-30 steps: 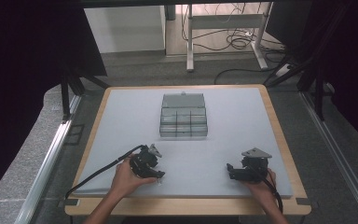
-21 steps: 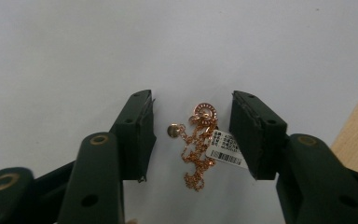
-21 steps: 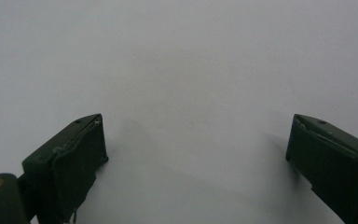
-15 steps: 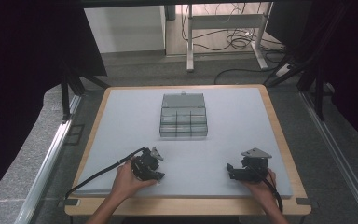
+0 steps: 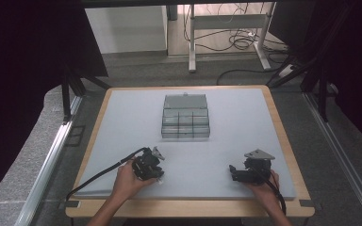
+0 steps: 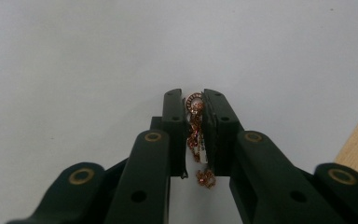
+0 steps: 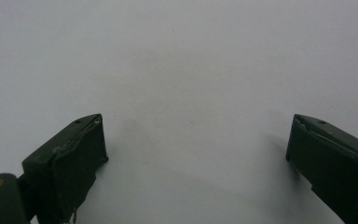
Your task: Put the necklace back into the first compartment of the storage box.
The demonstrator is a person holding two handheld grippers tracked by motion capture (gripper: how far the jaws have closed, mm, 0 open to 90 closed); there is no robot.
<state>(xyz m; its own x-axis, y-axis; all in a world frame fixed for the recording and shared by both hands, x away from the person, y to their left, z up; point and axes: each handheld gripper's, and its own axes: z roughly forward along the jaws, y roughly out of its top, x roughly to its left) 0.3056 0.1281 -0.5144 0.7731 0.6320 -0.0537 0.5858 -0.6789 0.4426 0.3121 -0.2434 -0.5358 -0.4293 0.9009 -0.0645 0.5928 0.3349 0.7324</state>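
- The left gripper (image 6: 195, 100) has just been closing. Its jaws stand narrow, with a copper-coloured chain (image 6: 196, 135) caught between the pads in the left gripper view.
- A small ring (image 6: 195, 99) at the chain's end sits level with the jaw tips. The rest runs back along the gap, and a loose bunch hangs clear behind the pads.
- In the high view the left gripper (image 5: 152, 165) sits low over the grey mat (image 5: 122, 122), on the person's side of the clear compartment box (image 5: 185, 117) and off toward the person's left, well apart from it.
- The right gripper (image 7: 196, 140) has its jaws wide with nothing between them, only bare mat. In the high view it (image 5: 240, 172) rests on the person's side of the box, off toward the right.
- Judgement, step in hand: securing the chain for a lift, probably toward the box.
- Judgement, doing it well: confirm that the pads bite on links and not on the ring alone. Lift straight up and slowly, so the hanging bunch follows without snagging the mat.
- Judgement, carry: keep the jaws pressed throughout. A thin chain slips through the smallest gap.
- Judgement, placing: lower the trailing end into a compartment first, then release.
- Judgement, risk: the loose bunch may swing and catch a box wall.
- Writing: no brand, label or readable text appears on the grippers, the box or the mat.
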